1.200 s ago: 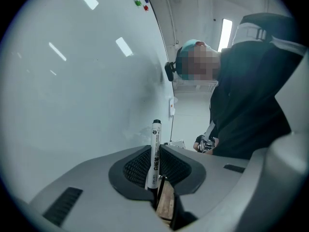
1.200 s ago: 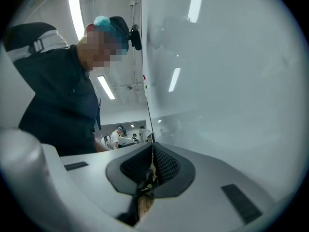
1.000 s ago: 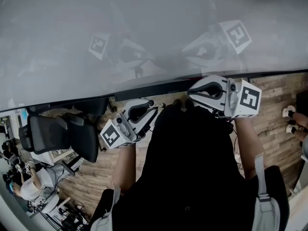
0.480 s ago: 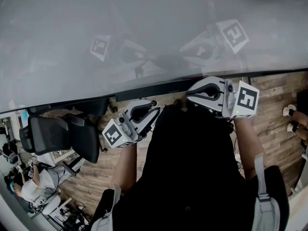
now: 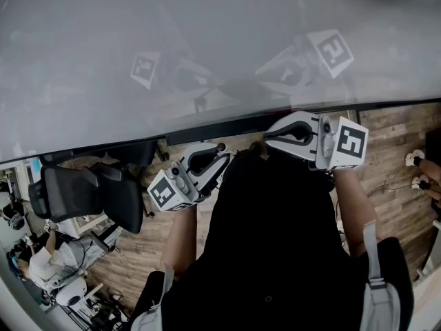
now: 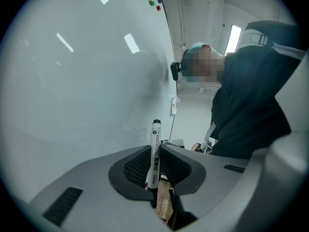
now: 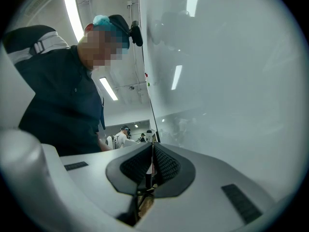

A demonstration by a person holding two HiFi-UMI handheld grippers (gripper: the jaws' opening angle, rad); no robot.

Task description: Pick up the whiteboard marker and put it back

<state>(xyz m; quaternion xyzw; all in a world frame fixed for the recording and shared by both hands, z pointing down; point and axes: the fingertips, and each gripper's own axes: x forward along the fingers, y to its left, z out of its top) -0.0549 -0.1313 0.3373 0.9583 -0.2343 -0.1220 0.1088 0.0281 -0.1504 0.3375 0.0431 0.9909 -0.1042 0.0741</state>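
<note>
A white whiteboard marker point(image 6: 155, 153) with a black cap stands upright between the pads of my left gripper point(image 6: 155, 167), which is shut on it. In the head view the left gripper point(image 5: 222, 161) is held just below the whiteboard's dark bottom edge point(image 5: 207, 128). My right gripper point(image 5: 267, 137) is a little to its right, close to the same edge. In the right gripper view its jaws point(image 7: 150, 166) are pressed together with only a thin slit between them and nothing clearly held. The whiteboard point(image 6: 72, 81) fills the left gripper view's left side.
The grey whiteboard point(image 5: 207, 47) fills the head view's upper half and mirrors both grippers. A black office chair point(image 5: 86, 195) stands at the left on the wooden floor point(image 5: 393, 150). A person point(image 5: 48, 261) is at the lower left, and feet point(image 5: 417, 171) show at the right edge.
My right gripper has drifted slightly left and up along the board's bottom edge. My left gripper has barely shifted and still holds the marker.
</note>
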